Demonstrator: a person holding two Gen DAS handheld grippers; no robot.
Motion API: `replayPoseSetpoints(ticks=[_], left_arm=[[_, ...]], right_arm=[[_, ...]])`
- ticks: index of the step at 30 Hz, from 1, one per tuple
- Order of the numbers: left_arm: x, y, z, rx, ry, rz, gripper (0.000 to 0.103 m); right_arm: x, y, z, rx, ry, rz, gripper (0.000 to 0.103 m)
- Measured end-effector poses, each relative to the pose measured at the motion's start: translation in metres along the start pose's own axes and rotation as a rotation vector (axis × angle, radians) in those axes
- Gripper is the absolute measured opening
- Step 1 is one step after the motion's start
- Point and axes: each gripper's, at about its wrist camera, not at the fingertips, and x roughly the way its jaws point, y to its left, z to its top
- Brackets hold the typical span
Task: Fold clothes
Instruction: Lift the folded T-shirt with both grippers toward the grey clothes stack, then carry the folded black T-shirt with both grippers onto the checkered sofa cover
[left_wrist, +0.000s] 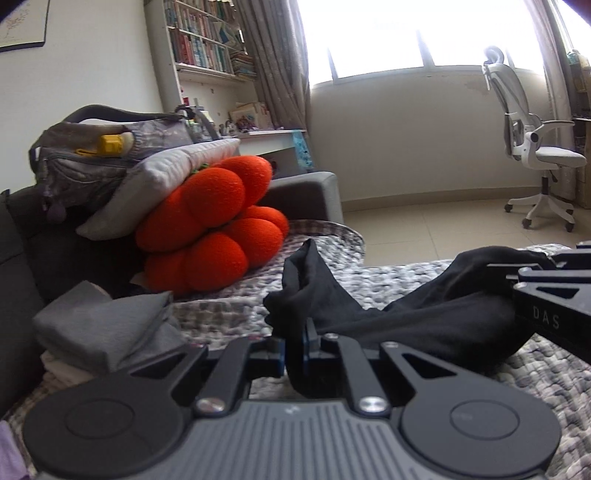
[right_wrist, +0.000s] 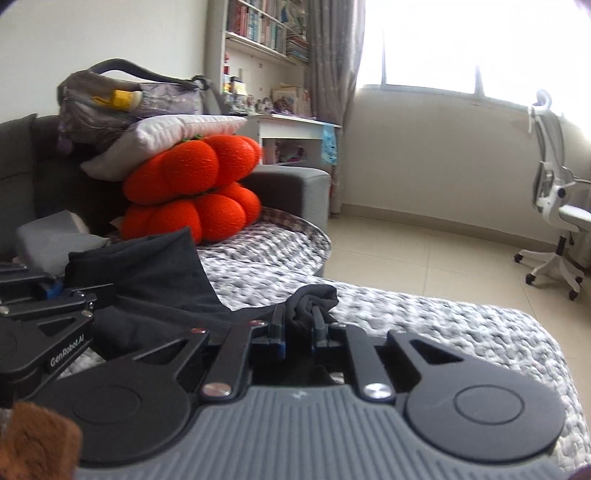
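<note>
Nearest in each wrist view, a tool is seen pinching cloth: the left tool (left_wrist: 295, 350) is pressed together on one end of the black garment (left_wrist: 424, 317), and the right tool (right_wrist: 299, 332) is clamped on a bunched corner at the other end. The garment is held slung between them above the knitted blanket (right_wrist: 424, 317), its long axis running left to right from tool to tool. Further left, folded grey clothes (left_wrist: 103, 325) are stacked; beyond lie the orange cushions (left_wrist: 210, 229).
</note>
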Motion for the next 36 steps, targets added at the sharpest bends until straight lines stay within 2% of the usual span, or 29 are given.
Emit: replayPoseSetpoints(ticks=[5,11,19,22,26,29,33,34,36], left_arm=[[-0.015,0.058,-0.007,-0.052,-0.007,0.051,0.008],[-0.024,0.135,-0.024,-0.161,0.019,0.072,0.008],[-0.055,0.257,-0.047,-0.391,0.054,0.128,0.008],[-0.078,0.299,-0.055,-0.444,0.039,0.203,0.008],[-0.103,0.358,-0.065,-0.511,0.006,0.349,0.008],[-0.124,0.393,-0.074,-0.555,-0.041,0.468,0.008],[-0.146,0.409,-0.099,-0.547,-0.109,0.634,0.008],[-0.147,0.409,-0.109,-0.544,-0.111,0.658,0.008],[-0.136,0.409,-0.142,-0.577,-0.038,0.678,0.008]], right_arm=[[0.003,0.047,0.017,-0.02,-0.007,0.119,0.012],[0.019,0.112,0.04,-0.048,0.026,0.279,0.011],[0.028,0.216,0.083,-0.144,0.059,0.543,0.011],[0.036,0.264,0.098,-0.192,0.069,0.645,0.011],[0.051,0.339,0.115,-0.238,0.074,0.798,0.011],[0.055,0.398,0.121,-0.268,0.01,0.912,0.011],[0.055,0.451,0.114,-0.267,-0.09,1.029,0.011],[0.06,0.461,0.106,-0.272,-0.083,1.045,0.011],[0.072,0.481,0.087,-0.302,-0.044,1.069,0.011]])
